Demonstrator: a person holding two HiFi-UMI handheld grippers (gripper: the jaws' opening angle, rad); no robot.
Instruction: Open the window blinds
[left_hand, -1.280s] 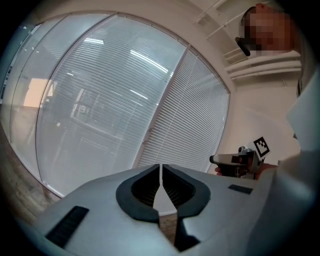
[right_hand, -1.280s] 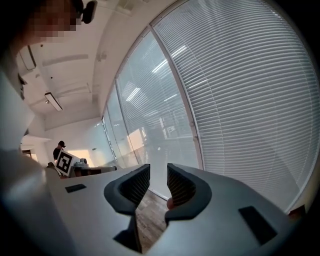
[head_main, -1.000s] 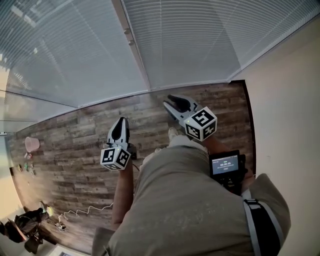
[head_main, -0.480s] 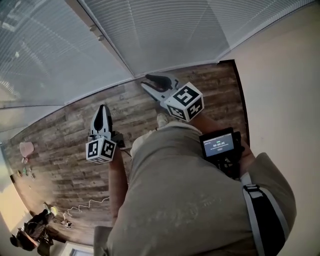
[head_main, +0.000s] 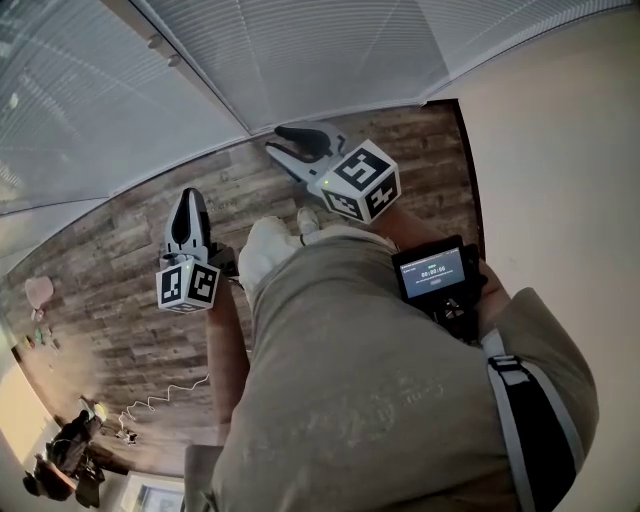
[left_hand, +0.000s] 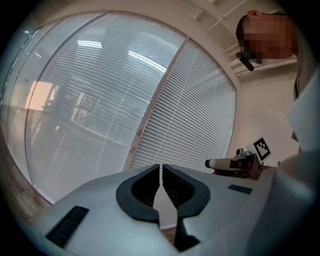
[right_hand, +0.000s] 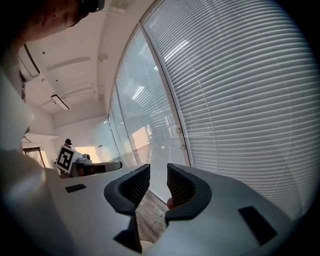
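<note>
White slatted blinds (head_main: 330, 50) hang down to the floor across the window ahead, also seen in the left gripper view (left_hand: 200, 115) and the right gripper view (right_hand: 240, 90). A pale frame post (head_main: 190, 75) with two small knobs splits the panes. My left gripper (head_main: 186, 196) points at the window over the wood floor, jaws shut with nothing in them (left_hand: 160, 166). My right gripper (head_main: 283, 142) is further forward, its tips near the bottom edge of the blinds. Its jaws stand a little apart and hold nothing (right_hand: 158, 172). Neither gripper touches the blinds.
A beige wall (head_main: 560, 150) closes the right side. Below me is the wood plank floor (head_main: 120, 300), with my shoe (head_main: 265, 250) on it. A screen device (head_main: 435, 275) is at my right arm. A white cable (head_main: 160, 400), dark bags (head_main: 65, 455) and a pink object (head_main: 40, 290) lie at the left.
Both grippers have moved forward towards the window, and the foot of the blinds is now closer to them. The jaws look the same as before.
</note>
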